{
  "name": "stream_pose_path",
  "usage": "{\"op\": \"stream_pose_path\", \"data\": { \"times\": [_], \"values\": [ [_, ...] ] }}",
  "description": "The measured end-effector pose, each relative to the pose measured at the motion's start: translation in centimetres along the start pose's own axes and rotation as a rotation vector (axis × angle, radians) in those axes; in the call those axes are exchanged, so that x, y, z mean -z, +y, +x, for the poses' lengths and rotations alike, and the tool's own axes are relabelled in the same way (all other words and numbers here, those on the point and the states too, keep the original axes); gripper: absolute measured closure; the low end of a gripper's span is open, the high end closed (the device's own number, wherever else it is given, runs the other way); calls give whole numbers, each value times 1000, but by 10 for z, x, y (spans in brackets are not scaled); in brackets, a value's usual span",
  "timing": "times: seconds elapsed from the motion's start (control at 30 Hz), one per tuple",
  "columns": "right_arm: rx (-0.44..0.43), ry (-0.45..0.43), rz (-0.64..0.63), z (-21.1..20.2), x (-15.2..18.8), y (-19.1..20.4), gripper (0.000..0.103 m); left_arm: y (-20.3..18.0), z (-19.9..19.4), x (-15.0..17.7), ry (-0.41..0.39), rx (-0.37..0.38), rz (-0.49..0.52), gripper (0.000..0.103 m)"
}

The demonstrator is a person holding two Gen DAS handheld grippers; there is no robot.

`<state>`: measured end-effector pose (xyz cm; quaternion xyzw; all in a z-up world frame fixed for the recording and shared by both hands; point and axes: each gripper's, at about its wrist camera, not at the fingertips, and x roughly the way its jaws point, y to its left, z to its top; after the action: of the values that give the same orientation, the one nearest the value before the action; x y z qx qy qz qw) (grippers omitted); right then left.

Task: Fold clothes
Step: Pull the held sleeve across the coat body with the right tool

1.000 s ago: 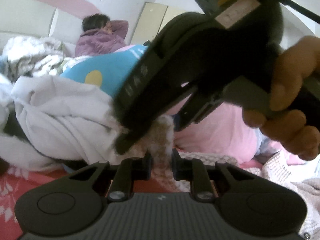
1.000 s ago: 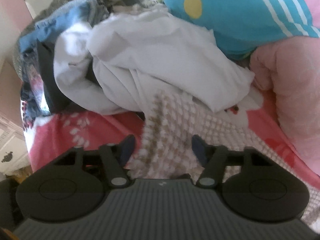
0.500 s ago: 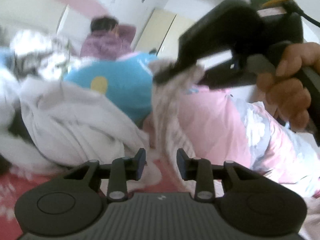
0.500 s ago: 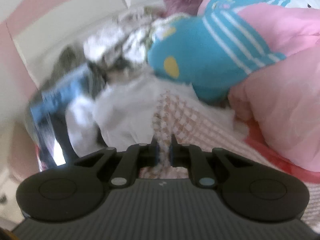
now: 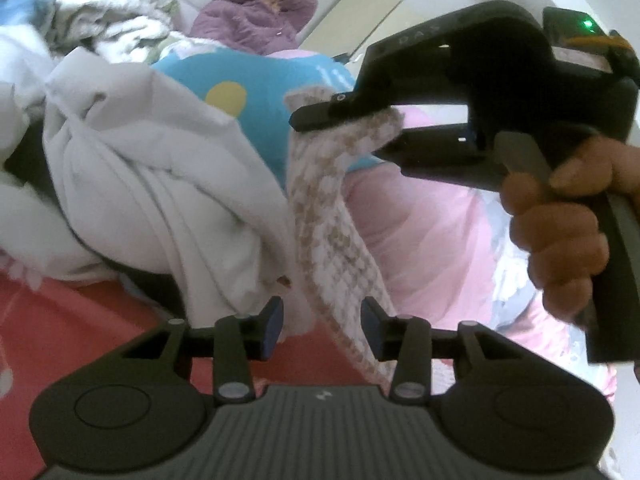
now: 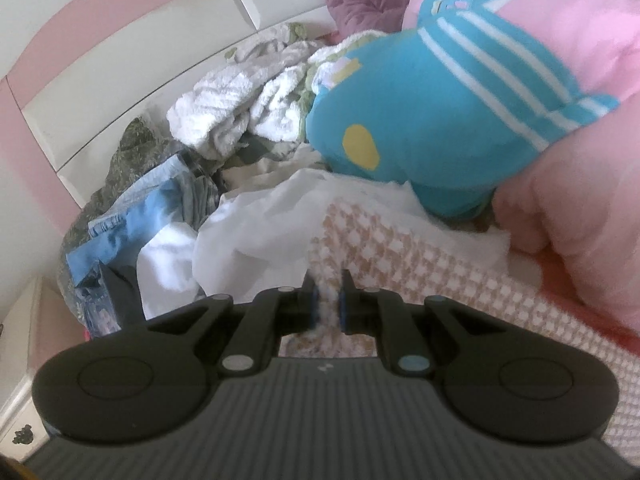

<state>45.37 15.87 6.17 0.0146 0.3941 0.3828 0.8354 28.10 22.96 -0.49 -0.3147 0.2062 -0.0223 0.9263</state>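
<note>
A beige-and-white checked cloth (image 5: 320, 208) hangs in a strip from my right gripper (image 5: 344, 128), which a hand holds up at the right of the left wrist view. In the right wrist view my right gripper (image 6: 329, 312) is shut on a bunched edge of this checked cloth (image 6: 400, 248). The strip's lower end passes between the fingers of my left gripper (image 5: 322, 320). Those jaws are opening and the pads stand clear of the cloth. The red bed sheet (image 5: 60, 320) lies below.
A crumpled white garment (image 5: 160, 184) lies left of the strip. Behind are a blue cushion with a yellow dot (image 5: 248, 120) and pink bedding (image 5: 432, 240). A person in a purple jacket (image 5: 248, 16) lies at the back. Denim (image 6: 132, 220) and a white towel (image 6: 224, 116) sit by the pink-and-white headboard (image 6: 120, 64).
My right gripper closed on the checked cloth and lifted it up and to the right. My left gripper's jaws spread apart, letting go of the cloth they pinched.
</note>
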Motion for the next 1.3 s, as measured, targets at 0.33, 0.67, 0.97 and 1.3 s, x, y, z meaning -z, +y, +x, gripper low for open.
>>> {"op": "stream_pose_path", "data": {
  "times": [0.33,0.67,0.97,1.3],
  "values": [
    [3,61,-8,41,15,-1,91,9,8,-1,42,-104,-13,61],
    [-111,-30,-93,32,8,23,80,17,6,-1,22,-180,-9,61],
    [-57,-230,58,-79,21,-35,78,16,-15,0,-122,-309,-21,61],
    [75,-406,508,-216,121,-165,77,-27,-42,18,-300,-297,61,60]
  ]
}}
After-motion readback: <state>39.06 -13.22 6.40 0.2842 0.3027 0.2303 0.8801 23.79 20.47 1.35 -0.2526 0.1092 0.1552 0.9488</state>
